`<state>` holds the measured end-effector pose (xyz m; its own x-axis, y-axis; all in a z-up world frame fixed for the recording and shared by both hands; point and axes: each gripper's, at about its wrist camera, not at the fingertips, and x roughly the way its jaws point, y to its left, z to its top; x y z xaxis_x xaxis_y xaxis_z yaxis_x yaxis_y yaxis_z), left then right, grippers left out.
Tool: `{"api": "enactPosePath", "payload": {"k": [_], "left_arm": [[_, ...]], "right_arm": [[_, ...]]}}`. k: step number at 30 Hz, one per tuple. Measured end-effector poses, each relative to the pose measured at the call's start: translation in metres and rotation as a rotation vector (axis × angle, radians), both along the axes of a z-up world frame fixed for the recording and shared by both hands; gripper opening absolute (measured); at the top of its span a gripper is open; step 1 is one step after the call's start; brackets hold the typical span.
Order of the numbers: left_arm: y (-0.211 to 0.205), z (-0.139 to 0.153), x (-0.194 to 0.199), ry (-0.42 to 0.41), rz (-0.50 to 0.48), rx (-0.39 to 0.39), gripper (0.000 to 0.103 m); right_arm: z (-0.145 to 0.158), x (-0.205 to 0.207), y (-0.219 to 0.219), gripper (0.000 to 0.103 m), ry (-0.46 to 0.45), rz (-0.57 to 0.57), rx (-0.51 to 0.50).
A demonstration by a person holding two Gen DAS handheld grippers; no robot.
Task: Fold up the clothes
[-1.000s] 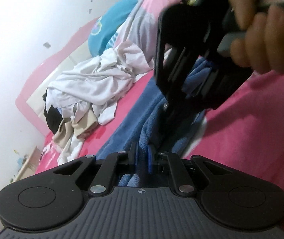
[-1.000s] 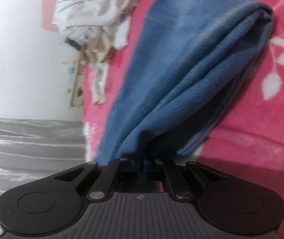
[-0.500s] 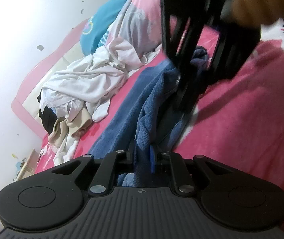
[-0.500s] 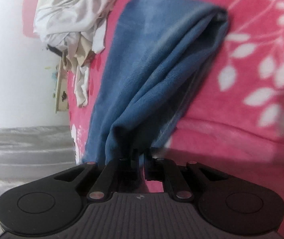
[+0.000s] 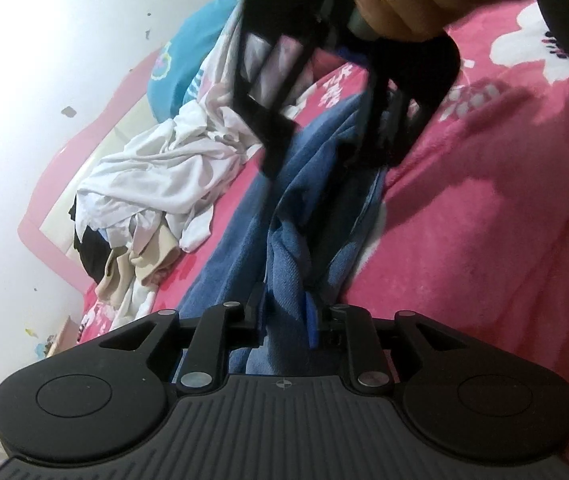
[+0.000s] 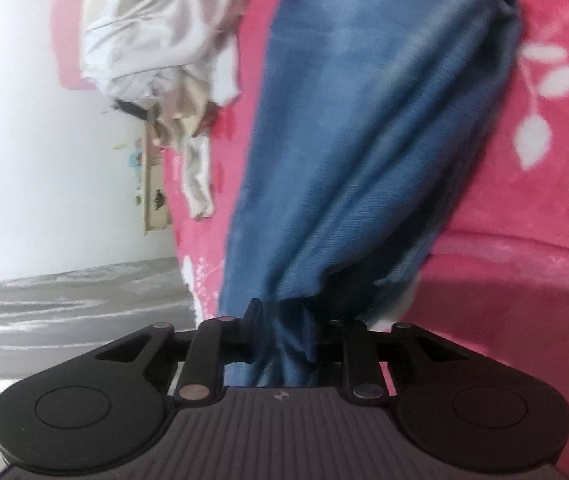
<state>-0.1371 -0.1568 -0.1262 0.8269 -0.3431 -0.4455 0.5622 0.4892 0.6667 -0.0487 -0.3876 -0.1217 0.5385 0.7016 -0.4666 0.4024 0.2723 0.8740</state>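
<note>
A blue garment (image 5: 284, 208) lies in long folds on the pink bedspread (image 5: 484, 220), and both grippers hold it. My left gripper (image 5: 286, 320) is shut on one bunched end of it. In the left wrist view a hand (image 5: 404, 0) holds the right tool's black frame (image 5: 424, 92) over the far end of the cloth, blurred. In the right wrist view the blue garment (image 6: 364, 140) stretches away doubled over, and my right gripper (image 6: 284, 328) is shut on a gathered bunch of it.
A heap of white, beige and black clothes (image 5: 156, 176) lies left of the garment near the pink headboard (image 5: 44, 216). A teal pillow (image 5: 188, 64) sits beyond it. The right wrist view shows the clothes heap (image 6: 156, 40), grey floor (image 6: 64, 312) and a small wooden unit (image 6: 154, 200).
The right gripper rose and moved farther from the left one, drawing the blue cloth out. A small gap showed between its fingers half a second ago; cloth now fills it.
</note>
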Motion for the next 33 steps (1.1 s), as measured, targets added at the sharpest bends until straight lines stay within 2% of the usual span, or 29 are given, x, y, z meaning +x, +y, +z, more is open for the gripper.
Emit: {"api": "enactPosePath", "payload": {"k": [2, 8, 11, 14, 15, 17, 20, 22, 24, 25, 26, 27, 30, 33], "left_arm": [[0.002, 0.002, 0.0, 0.012, 0.002, -0.007, 0.025], [0.006, -0.002, -0.001, -0.026, -0.008, 0.017, 0.028], [0.007, -0.003, -0.001, -0.013, -0.007, 0.022, 0.028], [0.007, -0.003, -0.002, -0.01, -0.006, 0.017, 0.028], [0.008, -0.001, -0.002, -0.01, 0.002, 0.002, 0.023], [0.011, 0.004, 0.001, 0.006, 0.029, -0.047, 0.013], [0.012, 0.012, 0.004, 0.021, 0.056, -0.095, 0.009], [0.014, 0.018, 0.007, 0.048, 0.072, -0.128, 0.008], [0.018, 0.025, 0.012, 0.104, 0.096, -0.178, 0.008], [0.02, 0.029, 0.015, 0.131, 0.108, -0.204, 0.008], [0.022, 0.033, 0.018, 0.164, 0.122, -0.232, 0.008], [0.024, 0.036, 0.022, 0.197, 0.138, -0.263, 0.007], [0.029, 0.043, 0.029, 0.259, 0.178, -0.332, 0.007], [0.028, 0.043, 0.028, 0.251, 0.177, -0.326, 0.006]], "right_arm": [[-0.013, 0.002, -0.001, 0.014, 0.04, -0.023, 0.033], [-0.027, 0.001, -0.002, 0.009, -0.12, -0.024, 0.036], [-0.033, 0.001, -0.002, 0.008, -0.199, -0.024, 0.037], [-0.033, -0.006, -0.009, 0.015, -0.163, -0.013, 0.041], [-0.03, -0.01, -0.011, 0.027, -0.158, -0.011, 0.044], [-0.014, -0.018, -0.015, 0.045, -0.191, 0.006, -0.021], [0.005, -0.027, -0.018, 0.046, -0.235, 0.047, -0.08], [0.019, -0.033, -0.011, 0.044, -0.285, 0.102, -0.177], [0.034, -0.039, -0.001, 0.036, -0.361, 0.181, -0.31], [0.034, -0.037, 0.007, 0.033, -0.388, 0.202, -0.343], [0.034, -0.035, 0.016, 0.025, -0.415, 0.224, -0.376], [0.034, -0.034, 0.024, 0.02, -0.443, 0.245, -0.41], [0.034, -0.028, 0.05, 0.017, -0.524, 0.31, -0.51], [0.034, -0.022, 0.075, 0.011, -0.605, 0.374, -0.61]]}}
